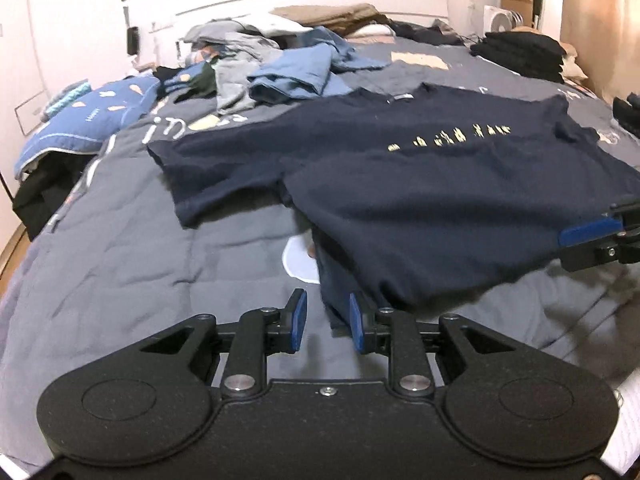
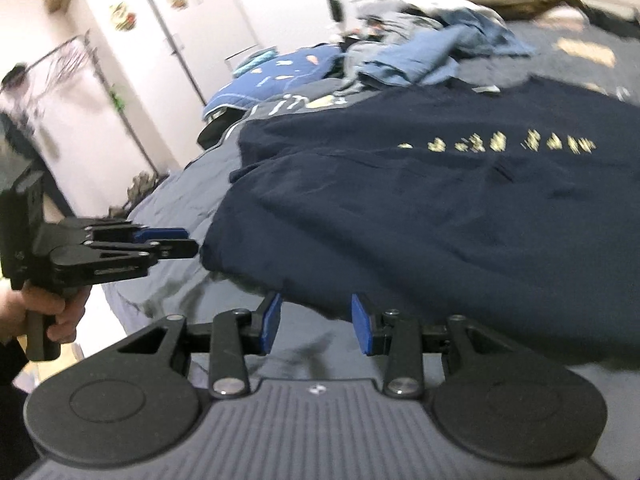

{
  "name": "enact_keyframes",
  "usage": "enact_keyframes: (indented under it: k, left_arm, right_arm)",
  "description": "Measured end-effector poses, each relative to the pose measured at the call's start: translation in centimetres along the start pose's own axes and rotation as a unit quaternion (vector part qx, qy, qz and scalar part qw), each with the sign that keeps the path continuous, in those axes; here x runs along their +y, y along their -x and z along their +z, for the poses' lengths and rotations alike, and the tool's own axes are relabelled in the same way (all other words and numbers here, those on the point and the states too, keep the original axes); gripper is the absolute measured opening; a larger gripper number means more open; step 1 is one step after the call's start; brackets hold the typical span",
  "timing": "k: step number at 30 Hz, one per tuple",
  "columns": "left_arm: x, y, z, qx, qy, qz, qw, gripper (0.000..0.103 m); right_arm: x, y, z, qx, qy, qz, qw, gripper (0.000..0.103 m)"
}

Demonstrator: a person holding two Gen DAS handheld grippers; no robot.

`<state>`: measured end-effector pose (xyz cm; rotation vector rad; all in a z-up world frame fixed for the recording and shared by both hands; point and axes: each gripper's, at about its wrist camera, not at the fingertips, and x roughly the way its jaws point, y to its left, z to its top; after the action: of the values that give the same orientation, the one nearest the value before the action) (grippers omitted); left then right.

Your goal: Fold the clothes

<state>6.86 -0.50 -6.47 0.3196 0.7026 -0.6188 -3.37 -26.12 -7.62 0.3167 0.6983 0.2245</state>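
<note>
A navy T-shirt (image 1: 420, 184) with a gold print lies front up on the grey bed cover (image 1: 140, 260), collar toward the far side. My left gripper (image 1: 327, 320) stands open at the shirt's near left corner. A bit of hem lies beside its right pad (image 1: 357, 322), not pinched. In the right wrist view the left gripper (image 2: 188, 242), carried by a hand (image 2: 52, 312), has its tips just left of the shirt (image 2: 440, 208). My right gripper (image 2: 316, 322) is open at the near hem, with only bed cover between its pads. It shows at the shirt's right edge as the right gripper (image 1: 564, 248).
A heap of blue and grey clothes (image 1: 288, 68) lies beyond the shirt. A blue patterned pillow (image 1: 100, 116) sits at the far left and a stack of black clothes (image 1: 520, 52) at the far right. A clothes rack (image 2: 72, 60) stands by the wall.
</note>
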Motion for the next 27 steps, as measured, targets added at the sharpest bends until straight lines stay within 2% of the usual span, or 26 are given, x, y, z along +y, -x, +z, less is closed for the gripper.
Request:
enact_keyframes:
  k: [5,10,12,15,19,23,25,27]
  left_arm:
    - [1.5,-1.8,0.0,0.031,0.071,-0.029,0.9966,0.024]
    - [2.8,-2.6,-0.1,0.062,0.132,-0.07,0.9869,0.022]
    - [3.0,-2.4,0.0,0.059,0.134,-0.074,0.9865,0.006]
    - [4.4,-1.2,0.2,0.044,0.154,-0.066,0.9848,0.001]
    - [5.6,0.0,0.4,0.034,0.175,-0.07,0.9816,0.001]
    - [4.6,0.4,0.2,0.048,0.154,-0.049,0.9857,0.0]
    - [4.7,0.6,-0.1,0.063,0.143,-0.02,0.9875,0.0]
    - [5.3,0.9,-0.8,0.065,0.166,-0.014,0.984,0.0]
  right_arm:
    - [0.7,-0.7,-0.2,0.009,0.009,0.004,1.0,0.038]
    - [0.3,-1.1,-0.5,0.018,0.001,-0.001,1.0,0.038]
    - [0.0,-1.1,-0.5,0.018,-0.008,-0.001,1.0,0.038]
    - [-0.7,-0.8,-0.4,0.016,-0.025,-0.003,1.0,0.038]
    - [-1.9,-0.3,-0.2,0.009,-0.057,-0.007,0.998,0.038]
    - [-3.1,0.1,0.0,0.004,-0.091,-0.007,0.996,0.038]
    - [-3.6,0.4,0.1,0.002,-0.105,-0.006,0.994,0.038]
    - [-4.0,0.7,0.2,0.0,-0.118,-0.003,0.993,0.038]
